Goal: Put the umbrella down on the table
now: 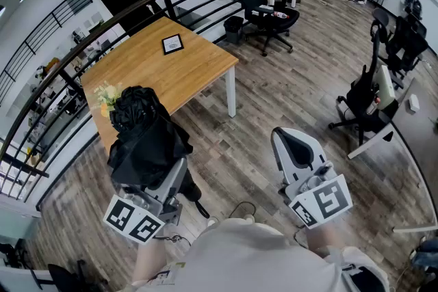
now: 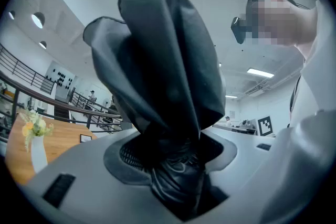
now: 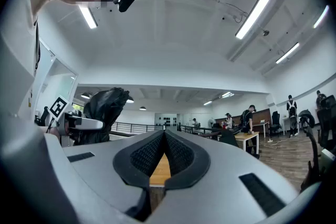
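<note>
A black folded umbrella [image 1: 145, 132] stands up out of my left gripper [image 1: 164, 181], which is shut on its lower end. In the left gripper view its bunched fabric [image 2: 163, 76] fills the middle and is pinched between the grey jaws. I hold it in the air in front of the wooden table [image 1: 157, 65], near the table's close corner. My right gripper [image 1: 291, 143] hangs over the floor to the right, shut with nothing in it. The right gripper view shows its jaw tips [image 3: 164, 134] meeting, and the umbrella [image 3: 102, 107] off to the left.
On the table stand a white vase of flowers [image 1: 106, 96] at the near left and a small framed card [image 1: 172, 44] farther back. A curved black railing [image 1: 82, 44] runs behind the table. Office chairs [image 1: 263, 7] stand beyond and at the right [image 1: 366, 96].
</note>
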